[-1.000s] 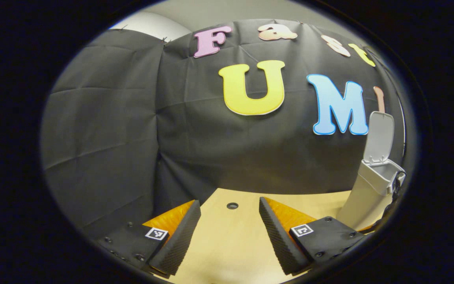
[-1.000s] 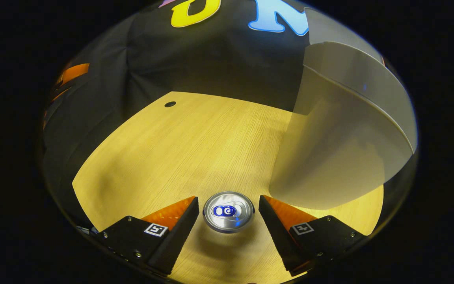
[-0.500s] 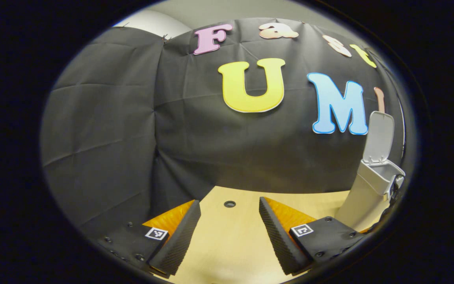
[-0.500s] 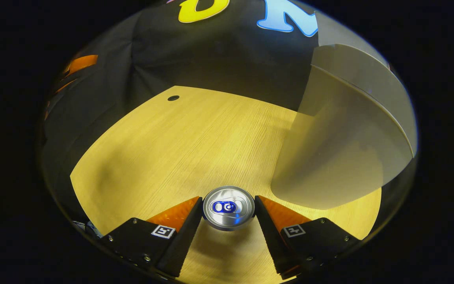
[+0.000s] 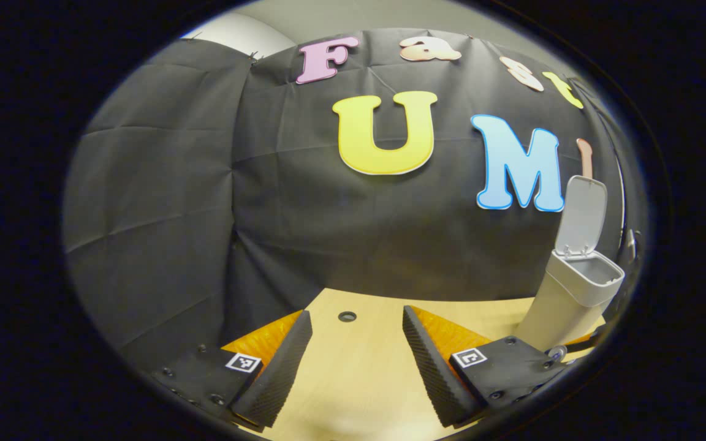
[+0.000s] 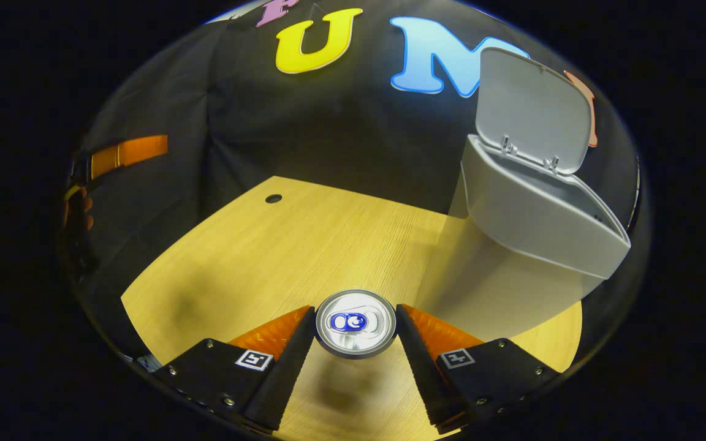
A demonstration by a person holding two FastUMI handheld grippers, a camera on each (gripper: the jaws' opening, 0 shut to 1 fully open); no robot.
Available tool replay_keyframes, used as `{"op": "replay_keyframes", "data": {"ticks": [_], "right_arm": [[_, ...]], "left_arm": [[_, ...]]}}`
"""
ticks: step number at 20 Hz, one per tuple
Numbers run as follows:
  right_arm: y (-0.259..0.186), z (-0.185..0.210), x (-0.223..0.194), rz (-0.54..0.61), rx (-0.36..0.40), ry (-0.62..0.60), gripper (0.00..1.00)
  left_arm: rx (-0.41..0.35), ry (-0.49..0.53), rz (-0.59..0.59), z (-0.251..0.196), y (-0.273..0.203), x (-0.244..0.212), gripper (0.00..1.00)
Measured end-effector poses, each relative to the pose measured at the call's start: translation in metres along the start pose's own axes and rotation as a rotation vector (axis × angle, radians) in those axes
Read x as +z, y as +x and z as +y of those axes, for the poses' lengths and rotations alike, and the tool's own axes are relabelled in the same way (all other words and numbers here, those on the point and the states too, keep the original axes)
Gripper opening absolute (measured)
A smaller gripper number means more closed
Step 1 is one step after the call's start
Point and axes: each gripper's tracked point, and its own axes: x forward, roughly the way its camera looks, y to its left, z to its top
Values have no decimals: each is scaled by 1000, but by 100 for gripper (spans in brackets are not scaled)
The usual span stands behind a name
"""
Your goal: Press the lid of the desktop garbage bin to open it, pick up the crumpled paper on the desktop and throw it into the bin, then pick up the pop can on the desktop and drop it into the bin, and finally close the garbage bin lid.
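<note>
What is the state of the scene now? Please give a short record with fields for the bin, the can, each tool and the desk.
bin: garbage bin stands on the desk, to the right in the right gripper view
lid: lid up, bin open
can: pop can upright, top facing the camera, between the right tool's fingers
right tool: right tool shut on the pop can, both fingers against its sides
left tool: left tool open, holds nothing, above the desk
desk: wooden desk with a small round hole
</note>
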Motion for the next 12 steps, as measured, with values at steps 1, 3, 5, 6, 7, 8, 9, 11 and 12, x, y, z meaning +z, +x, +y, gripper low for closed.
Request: {"op": "replay_keyframes", "data": {"ticks": [1,3,5,6,7,8,9,11,12], "right_arm": [[-8,0,7,-22,-3,10,84],[-22,-2,25,-67,-8,29,84],[-35,-5,43,-113,-11,50,83],[-41,-6,52,-138,-9,66,83],[-48,-7,60,-162,-5,91,83],[-54,-7,67,-185,1,121,83],[-60,-7,71,-200,5,146,83],[-70,-10,78,-224,2,168,83],[-76,-14,83,-236,-4,167,83]], "left_arm": [[-7,-2,-3,-3,0,1,100],[-22,-6,-9,-10,-2,4,100],[-33,-1,-15,-14,-4,5,100],[-40,1,-16,-17,-4,5,100],[-47,3,-16,-20,-4,5,100],[-53,5,-16,-22,-5,5,100],[-59,7,-17,-25,-5,6,100],[-72,7,-17,-31,-6,6,100],[-79,7,-17,-35,-7,7,100]]}}
